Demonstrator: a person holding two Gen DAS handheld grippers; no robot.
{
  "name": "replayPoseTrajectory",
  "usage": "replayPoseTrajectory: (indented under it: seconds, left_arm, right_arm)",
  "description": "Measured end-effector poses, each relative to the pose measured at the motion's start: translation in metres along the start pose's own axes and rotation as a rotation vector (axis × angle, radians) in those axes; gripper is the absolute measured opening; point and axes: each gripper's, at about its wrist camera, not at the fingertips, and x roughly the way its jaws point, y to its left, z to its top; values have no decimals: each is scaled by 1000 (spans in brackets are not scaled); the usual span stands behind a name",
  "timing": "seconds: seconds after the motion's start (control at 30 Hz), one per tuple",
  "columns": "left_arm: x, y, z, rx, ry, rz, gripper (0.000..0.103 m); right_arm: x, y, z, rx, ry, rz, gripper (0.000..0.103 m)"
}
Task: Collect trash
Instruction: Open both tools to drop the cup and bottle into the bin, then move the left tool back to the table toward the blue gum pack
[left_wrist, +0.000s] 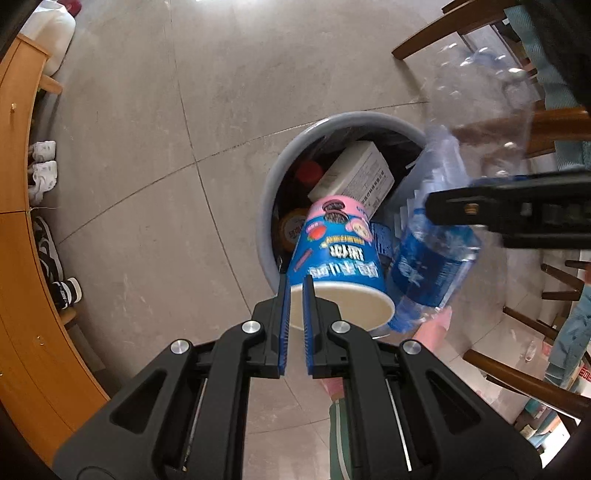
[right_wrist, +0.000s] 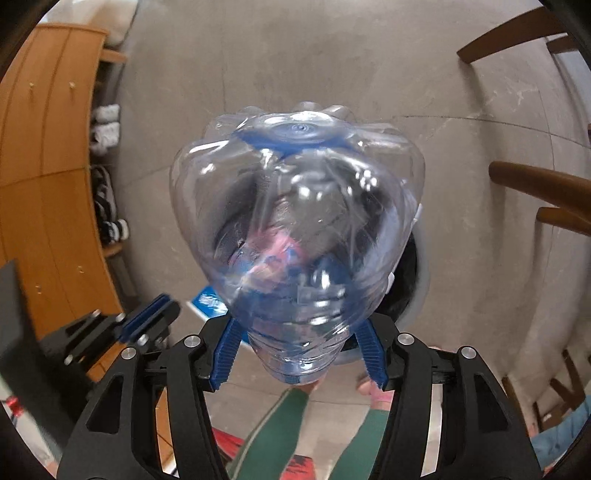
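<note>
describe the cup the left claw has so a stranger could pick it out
Find the grey bin on the tiled floor. Just above its near rim the left claw pinches the rim of a paper cup. Unlike the clear bottle beside it, the cup is blue with a pink base and a cream inside.

Much of the bin (left_wrist: 273, 173) interior is hidden by the paper cup (left_wrist: 332, 251) and the plastic bottle (left_wrist: 436, 236) in the left wrist view. The bottle's upper part is blurred there and crossed by the right gripper (left_wrist: 509, 214), which is cut off by the right edge. In the right wrist view, the bin (right_wrist: 419, 280) is largely masked by the bottle (right_wrist: 295, 221). The cup's print is too smeared to be read.
</note>
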Motion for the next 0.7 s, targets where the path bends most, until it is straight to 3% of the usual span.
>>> replayPoseTrajectory:
  seconds: [0.1,0.3,0.53,0.7]
  left_arm:
    - [-2,0,-3,-11,-6,-11,6]
    - [-5,2,-2,-36,-20,-22,6]
    - [-18,-1,-1,-38,-38,-29,6]
    - [-64,2,-9,-75,-78,-32,10]
  right_arm:
    - [16,-5,4,18,39,-17,65]
    - [5,-12,-1,48,5,-14,74]
    - [-40,-28,-10,92,-86,45,74]
    - [-105,-24,-39,104,-195,148,74]
